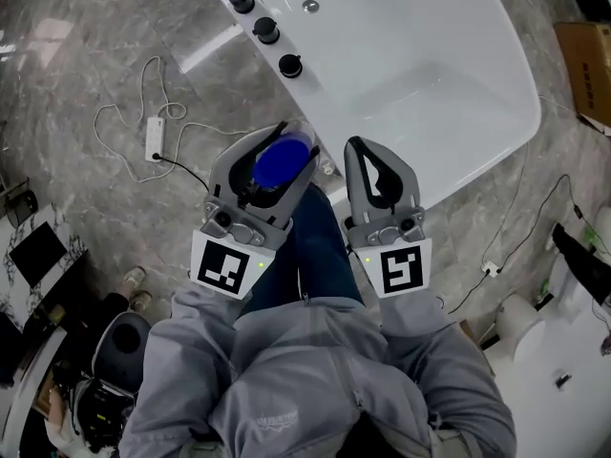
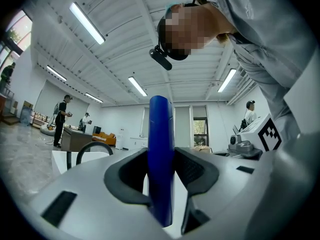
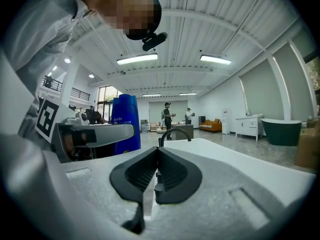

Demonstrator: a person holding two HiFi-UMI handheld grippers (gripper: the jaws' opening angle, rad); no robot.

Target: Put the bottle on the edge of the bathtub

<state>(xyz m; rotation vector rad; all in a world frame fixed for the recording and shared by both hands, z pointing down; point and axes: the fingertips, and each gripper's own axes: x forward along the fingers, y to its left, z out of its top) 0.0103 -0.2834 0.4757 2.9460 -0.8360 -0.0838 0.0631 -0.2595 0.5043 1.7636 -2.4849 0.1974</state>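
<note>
A blue bottle [image 1: 282,163] stands upright between the jaws of my left gripper [image 1: 291,146], which is shut on it. In the left gripper view the bottle [image 2: 160,154] rises as a narrow blue column between the black pads [image 2: 125,179]. My right gripper [image 1: 356,147] is beside it on the right, shut with nothing in it; its pads meet in the right gripper view [image 3: 157,159]. Both grippers hover over the near rim of the white bathtub [image 1: 325,113]. The right gripper view shows the bottle [image 3: 125,124] to its left, held by the left gripper [image 3: 95,134].
Several black knobs [image 1: 267,30] line the tub's deck, and a black faucet [image 3: 175,131] arches over it. A white power strip with cable [image 1: 156,136] lies on the marble floor at left. A cardboard box [image 1: 587,60] is at right. People stand far off.
</note>
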